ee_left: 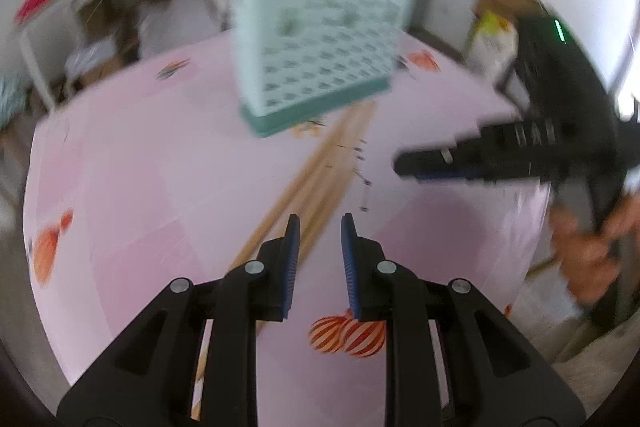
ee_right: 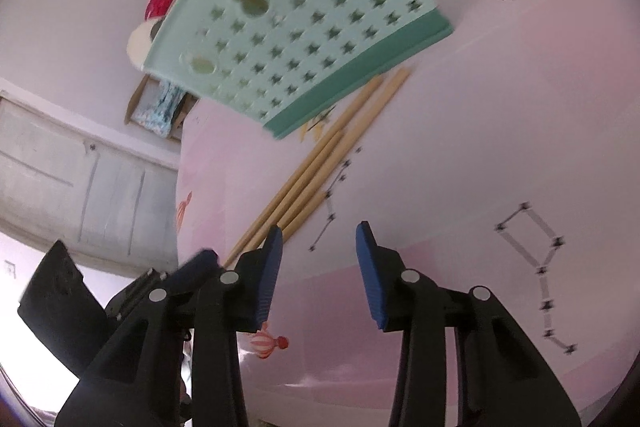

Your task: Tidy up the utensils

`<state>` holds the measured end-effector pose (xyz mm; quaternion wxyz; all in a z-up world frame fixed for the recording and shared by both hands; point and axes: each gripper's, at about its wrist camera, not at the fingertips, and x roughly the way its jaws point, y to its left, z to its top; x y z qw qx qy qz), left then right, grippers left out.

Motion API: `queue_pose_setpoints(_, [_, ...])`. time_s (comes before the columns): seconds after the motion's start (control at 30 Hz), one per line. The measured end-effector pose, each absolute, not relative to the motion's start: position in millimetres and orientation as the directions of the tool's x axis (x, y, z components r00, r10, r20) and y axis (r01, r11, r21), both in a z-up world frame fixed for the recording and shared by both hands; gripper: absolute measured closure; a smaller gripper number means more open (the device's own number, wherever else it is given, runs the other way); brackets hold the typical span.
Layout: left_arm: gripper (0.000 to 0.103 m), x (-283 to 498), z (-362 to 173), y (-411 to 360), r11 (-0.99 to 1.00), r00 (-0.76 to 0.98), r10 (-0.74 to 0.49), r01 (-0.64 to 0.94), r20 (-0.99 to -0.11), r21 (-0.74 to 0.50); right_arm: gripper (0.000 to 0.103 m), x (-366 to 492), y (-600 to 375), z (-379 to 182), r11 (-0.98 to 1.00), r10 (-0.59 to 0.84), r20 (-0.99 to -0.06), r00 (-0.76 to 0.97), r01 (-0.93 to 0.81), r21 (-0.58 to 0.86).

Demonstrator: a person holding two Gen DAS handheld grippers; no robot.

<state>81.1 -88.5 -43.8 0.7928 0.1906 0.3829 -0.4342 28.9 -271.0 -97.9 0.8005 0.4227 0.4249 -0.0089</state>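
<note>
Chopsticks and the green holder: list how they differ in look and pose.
The chopsticks are plain tan wooden sticks; the holder is mint-green plastic pierced with star-shaped holes.
The chopsticks lie flat on the pink tablecloth, bundled side by side; the holder stands up from the cloth, a broad box.
The chopsticks are thin and long; the holder is wide, with a darker green base.
Shared: both rest on the same tablecloth, and neither is gripped.

The chopsticks look like pale matt wood, the mint basket is smooth pierced plastic, the pink tablecloth seems a slightly glossy printed sheet, and both grippers' fingers are matt black plastic with ribbed blue pads.
</note>
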Motion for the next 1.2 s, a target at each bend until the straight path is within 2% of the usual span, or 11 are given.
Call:
queue_pose_setpoints(0.17, [0.084,64.7,-61.7,-115.1,0.453,0.415,-0.478,0.872,-0.774,0.188,0.065,14.8,-287.8,-96.7,0.630,0.308,-0.690,0.655,0.403,0.664])
queue_pose_setpoints(0.23, [0.084,65.8,-67.0,-120.6,0.437,0.425,-0.468,0.873,-0.775,0.216,0.065,9.8,-294.3,-97.9,0.621,0.298,-0.691,0.659,0.415,0.665])
queue_pose_setpoints(0.43, [0.085,80.4,-74.5,-125.5,0.441,0.413,-0.460,0.875,-0.786,0.201,0.065,3.7,-303.7,-103.8,0.599,0.297,-0.686,0.664,0.431,0.676])
queue_pose_setpoints(0.77, [0.086,102.2,-75.9,-129.5,0.441,0.318,-0.485,0.893,-0.815,0.086,0.065,7.9,-311.4,-112.9,0.581,0.335,-0.671,0.662,0.415,0.700])
queue_pose_setpoints(0.97, [0.087,107.5,-73.0,-121.6,0.429,0.144,-0.540,0.895,-0.829,-0.124,0.065,8.3,-315.2,-114.6,0.575,0.338,-0.665,0.666,0.414,0.706])
queue_pose_setpoints(1.2, [0.087,98.2,-74.6,-136.4,0.406,0.229,-0.496,0.914,-0.838,0.009,0.065,9.2,-316.7,-115.6,0.571,0.339,-0.661,0.670,0.412,0.710])
